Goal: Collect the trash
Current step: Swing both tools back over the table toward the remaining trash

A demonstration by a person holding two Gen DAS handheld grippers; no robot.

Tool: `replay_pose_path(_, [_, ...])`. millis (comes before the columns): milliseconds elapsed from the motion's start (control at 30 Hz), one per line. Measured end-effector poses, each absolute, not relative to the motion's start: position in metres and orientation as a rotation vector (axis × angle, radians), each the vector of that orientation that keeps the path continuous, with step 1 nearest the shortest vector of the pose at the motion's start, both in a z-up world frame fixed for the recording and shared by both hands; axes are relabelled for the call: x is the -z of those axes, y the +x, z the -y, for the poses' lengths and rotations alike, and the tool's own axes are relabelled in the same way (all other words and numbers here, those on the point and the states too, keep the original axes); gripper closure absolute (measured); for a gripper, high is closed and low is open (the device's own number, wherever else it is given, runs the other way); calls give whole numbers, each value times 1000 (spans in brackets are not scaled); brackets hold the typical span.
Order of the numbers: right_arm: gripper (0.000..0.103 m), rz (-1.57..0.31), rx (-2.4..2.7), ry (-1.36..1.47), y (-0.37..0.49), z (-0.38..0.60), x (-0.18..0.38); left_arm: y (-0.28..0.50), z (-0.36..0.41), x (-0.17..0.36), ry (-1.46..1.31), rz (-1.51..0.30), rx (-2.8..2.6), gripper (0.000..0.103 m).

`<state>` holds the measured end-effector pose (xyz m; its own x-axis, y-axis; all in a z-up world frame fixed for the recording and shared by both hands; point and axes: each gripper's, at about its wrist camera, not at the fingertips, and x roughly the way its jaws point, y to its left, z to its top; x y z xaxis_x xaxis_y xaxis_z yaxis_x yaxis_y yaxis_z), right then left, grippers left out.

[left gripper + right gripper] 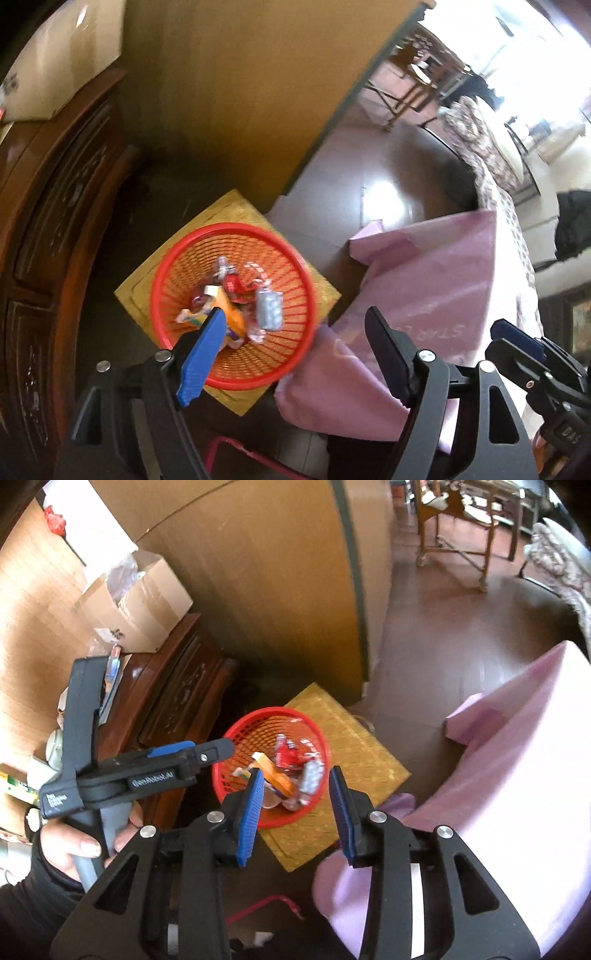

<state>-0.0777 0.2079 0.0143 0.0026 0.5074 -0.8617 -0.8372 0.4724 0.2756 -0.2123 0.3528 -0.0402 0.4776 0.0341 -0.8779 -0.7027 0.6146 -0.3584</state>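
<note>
Both the left gripper (295, 332) and right gripper (297, 794) are hovering released above the basket (236, 738) holding wrappers (288, 757).

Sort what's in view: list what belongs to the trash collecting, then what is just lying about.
Belongs to the job:
red basket
wrappers and scraps inside it
left gripper, open, empty
right gripper, open, empty

Just lying about:
yellow board under the basket
pink cloth
cardboard box
carved wooden cabinet
</note>
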Motion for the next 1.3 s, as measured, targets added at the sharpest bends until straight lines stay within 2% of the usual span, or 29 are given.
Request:
replay_pose_path(467, [63,-1029,-807,-218,-19,-27,-27,-113,-239,-7,-596,-987,-313,25])
replay_pose_path(767, [60,-961,-631,-168,23,61,-30,-36,-160,-7,-533,-1021,-178,24])
replay_pose_path(900, [53,-923,-565,-60,45,101,-29,-2,-126,-7,-512,-1033,-132,24])
replay_pose_path(1300, [53,-947,-476,-30,73,150,-10,70,-56,10,-447,-1068,-55,24])
